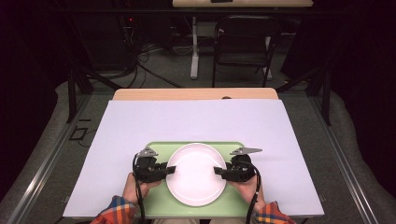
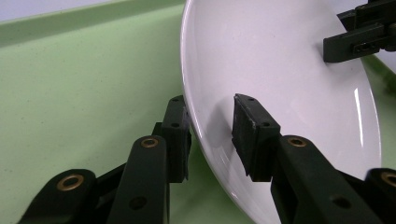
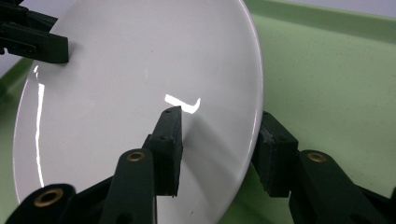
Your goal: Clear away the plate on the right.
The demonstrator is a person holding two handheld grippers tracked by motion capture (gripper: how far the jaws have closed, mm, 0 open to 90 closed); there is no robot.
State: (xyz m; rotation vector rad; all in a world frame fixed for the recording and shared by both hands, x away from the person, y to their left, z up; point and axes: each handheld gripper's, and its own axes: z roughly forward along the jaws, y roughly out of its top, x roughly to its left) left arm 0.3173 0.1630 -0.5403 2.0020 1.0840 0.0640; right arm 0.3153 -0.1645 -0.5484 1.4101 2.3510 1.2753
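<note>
A round white plate (image 1: pixel 196 175) lies on a green tray (image 1: pixel 159 151) at the table's near edge. My left gripper (image 1: pixel 172 169) reaches in over the plate's left rim, and my right gripper (image 1: pixel 218 171) reaches in over its right rim. In the left gripper view the plate (image 2: pixel 280 70) has its rim between the jaws of the left gripper (image 2: pixel 212 112), one under it and one over it, with a small gap at the pads. In the right gripper view the right gripper (image 3: pixel 220 119) straddles the plate (image 3: pixel 116 70) the same way, apart from it.
The tray sits on a white sheet (image 1: pixel 196 121) that covers most of the wooden table (image 1: pixel 196 94). A black chair (image 1: pixel 243 42) and cables stand on the floor beyond. Plaid sleeves (image 1: pixel 114 212) come in at the bottom edge.
</note>
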